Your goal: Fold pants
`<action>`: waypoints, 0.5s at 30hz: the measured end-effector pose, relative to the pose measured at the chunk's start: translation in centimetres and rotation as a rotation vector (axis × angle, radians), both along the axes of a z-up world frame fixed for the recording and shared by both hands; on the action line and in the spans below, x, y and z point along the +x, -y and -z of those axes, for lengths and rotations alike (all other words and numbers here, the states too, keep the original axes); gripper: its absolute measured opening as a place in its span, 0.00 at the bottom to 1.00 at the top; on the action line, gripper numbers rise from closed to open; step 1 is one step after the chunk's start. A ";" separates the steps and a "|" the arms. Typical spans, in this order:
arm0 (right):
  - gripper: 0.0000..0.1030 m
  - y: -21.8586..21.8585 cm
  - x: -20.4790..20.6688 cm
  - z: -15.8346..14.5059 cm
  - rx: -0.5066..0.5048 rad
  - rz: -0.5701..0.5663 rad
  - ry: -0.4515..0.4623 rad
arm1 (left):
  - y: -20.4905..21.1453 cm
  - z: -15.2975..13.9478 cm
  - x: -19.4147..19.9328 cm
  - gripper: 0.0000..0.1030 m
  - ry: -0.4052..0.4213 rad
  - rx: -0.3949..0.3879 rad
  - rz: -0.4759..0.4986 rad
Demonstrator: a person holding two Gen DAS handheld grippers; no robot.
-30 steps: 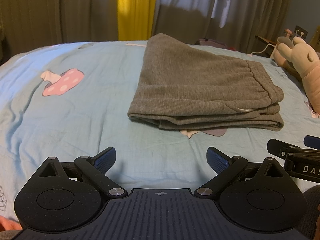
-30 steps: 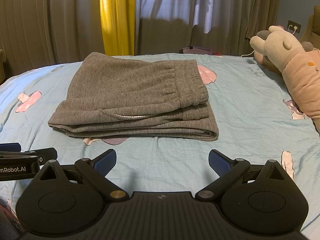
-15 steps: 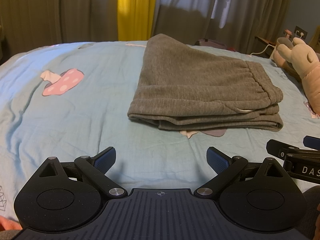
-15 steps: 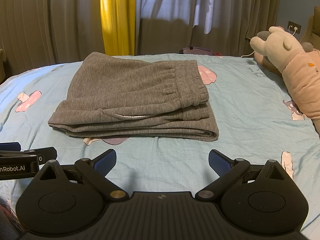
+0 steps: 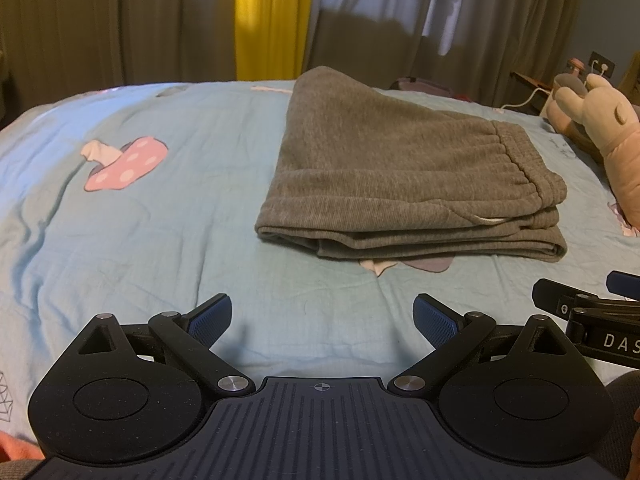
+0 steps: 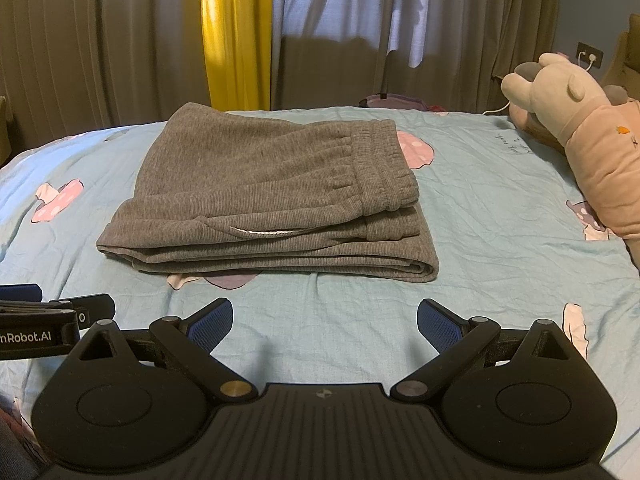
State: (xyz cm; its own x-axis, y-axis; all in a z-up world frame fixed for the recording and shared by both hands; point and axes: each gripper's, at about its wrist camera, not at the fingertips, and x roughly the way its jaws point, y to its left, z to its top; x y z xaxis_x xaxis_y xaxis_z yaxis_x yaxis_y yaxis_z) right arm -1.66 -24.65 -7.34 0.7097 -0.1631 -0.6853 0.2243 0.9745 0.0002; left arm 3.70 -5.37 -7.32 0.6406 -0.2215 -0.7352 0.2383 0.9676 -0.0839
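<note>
The grey pants [image 5: 400,184] lie folded in a flat stack on the light blue bed sheet [image 5: 180,220], waistband to the right; they also show in the right wrist view [image 6: 264,196]. A white drawstring [image 6: 260,232] peeks from the front fold. My left gripper [image 5: 322,318] is open and empty, held above the sheet in front of the pants, apart from them. My right gripper [image 6: 325,320] is open and empty, also in front of the pants. Each gripper's side shows at the other view's edge.
A plush toy [image 6: 576,128] lies on the right side of the bed, also in the left wrist view [image 5: 604,132]. Curtains [image 6: 236,32] hang behind the bed. Pink mushroom prints [image 5: 124,164] mark the sheet.
</note>
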 end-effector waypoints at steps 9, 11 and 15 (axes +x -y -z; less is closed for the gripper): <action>0.96 0.0 0.0 0.0 0.002 0.001 0.000 | 0.0 0.2 0.0 0.97 -0.005 0.001 0.002; 0.96 0.0 0.0 0.1 0.002 0.001 0.001 | 0.0 0.2 0.0 0.97 -0.004 0.003 0.002; 0.96 0.0 0.0 0.1 0.002 0.001 0.001 | 0.0 0.2 0.0 0.97 -0.005 0.004 0.000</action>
